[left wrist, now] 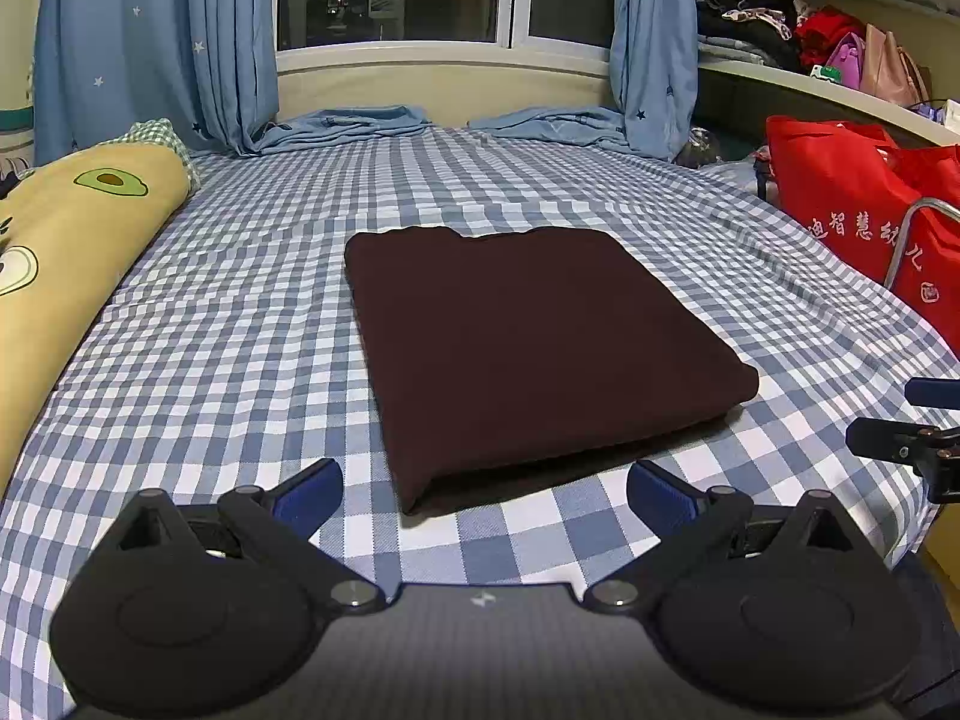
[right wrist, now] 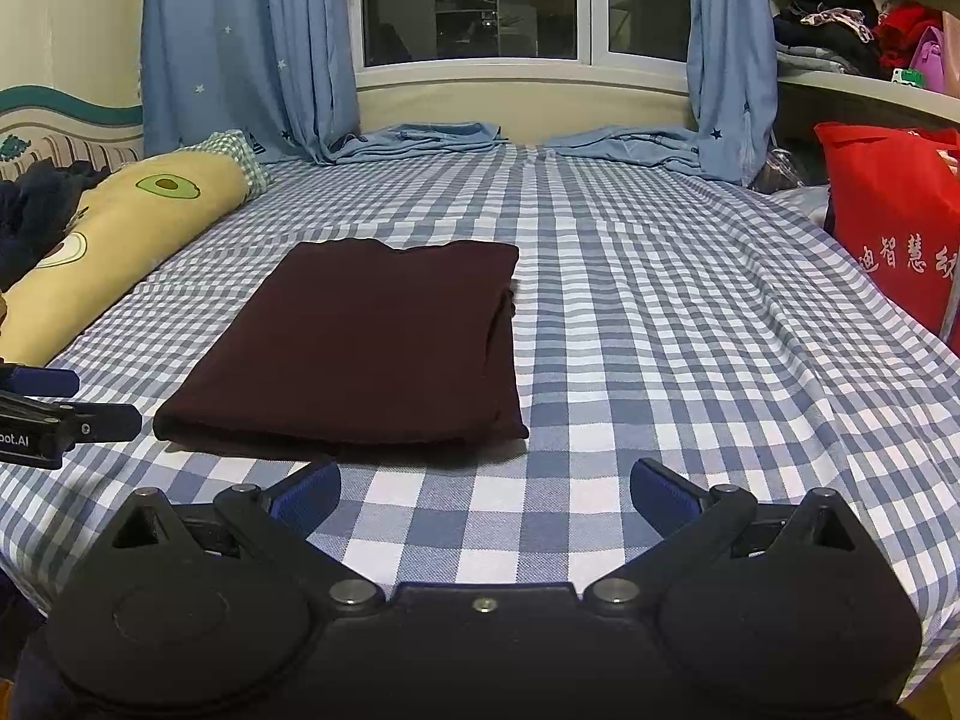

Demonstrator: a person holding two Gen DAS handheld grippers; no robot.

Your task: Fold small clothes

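Note:
A dark maroon garment (left wrist: 528,354) lies folded into a neat rectangle on the blue-and-white checked bed sheet (left wrist: 240,324). It also shows in the right wrist view (right wrist: 366,348), left of centre. My left gripper (left wrist: 485,489) is open and empty, just short of the garment's near edge. My right gripper (right wrist: 485,489) is open and empty over bare sheet (right wrist: 660,330), to the right of the garment. Each gripper's tip shows at the edge of the other's view: the right gripper (left wrist: 912,420), the left gripper (right wrist: 66,405).
A yellow avocado-print bolster (left wrist: 78,252) lies along the left side of the bed. Red bags (left wrist: 852,204) stand at the right edge. Blue curtains (left wrist: 150,42) pool on the sheet at the far end under the window. A cluttered shelf (left wrist: 828,54) is at right.

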